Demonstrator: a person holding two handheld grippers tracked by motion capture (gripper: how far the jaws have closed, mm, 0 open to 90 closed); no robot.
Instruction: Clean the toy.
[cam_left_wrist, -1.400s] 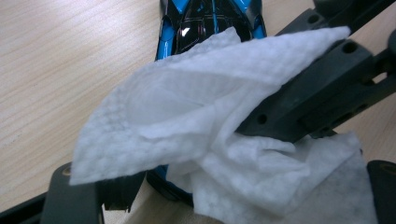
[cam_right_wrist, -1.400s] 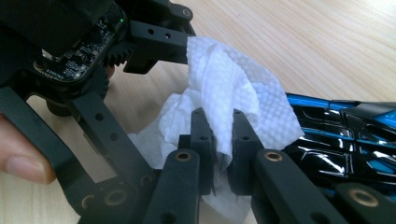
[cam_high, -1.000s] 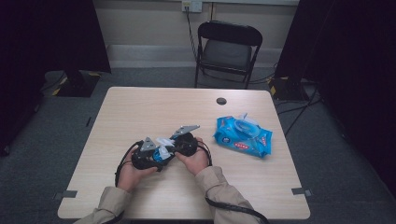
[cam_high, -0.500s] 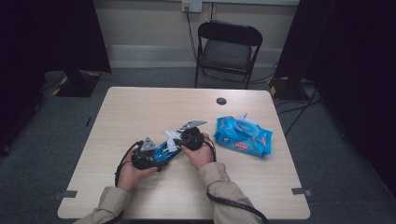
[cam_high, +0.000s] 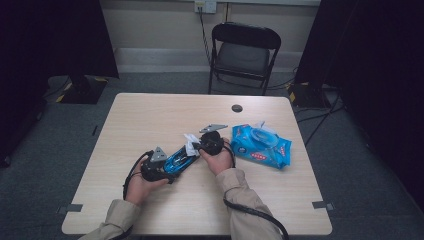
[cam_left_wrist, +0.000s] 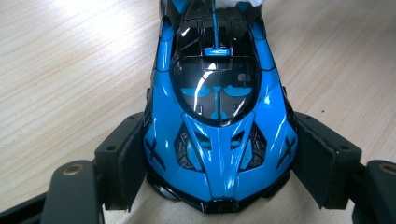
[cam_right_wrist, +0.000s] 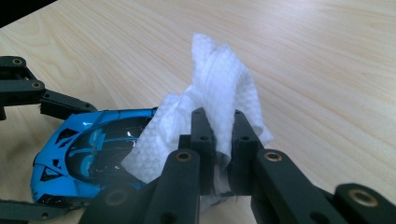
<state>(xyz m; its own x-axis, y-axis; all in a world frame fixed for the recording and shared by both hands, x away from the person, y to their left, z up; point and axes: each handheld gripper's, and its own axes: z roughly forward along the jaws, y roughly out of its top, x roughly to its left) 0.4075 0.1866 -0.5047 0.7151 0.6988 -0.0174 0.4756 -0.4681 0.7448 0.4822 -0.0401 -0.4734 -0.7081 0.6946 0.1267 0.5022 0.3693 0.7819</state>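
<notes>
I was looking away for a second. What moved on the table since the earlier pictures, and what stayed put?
The right gripper, shut on the white wipe, slid away from the person along the blue toy car, toward the car's far end. The left gripper kept its jaws clamped on the car, and the car barely moved. The blue wipes pack, the table and the chair stayed as they were.

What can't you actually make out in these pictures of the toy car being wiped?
- Toy car: its far end is cut off by the top edge of the left gripper view and covered by the white wipe in the right gripper view.
- Wipes pack: label too small to read, high view.
- Dark round spot on the table: too small to identify.
</notes>
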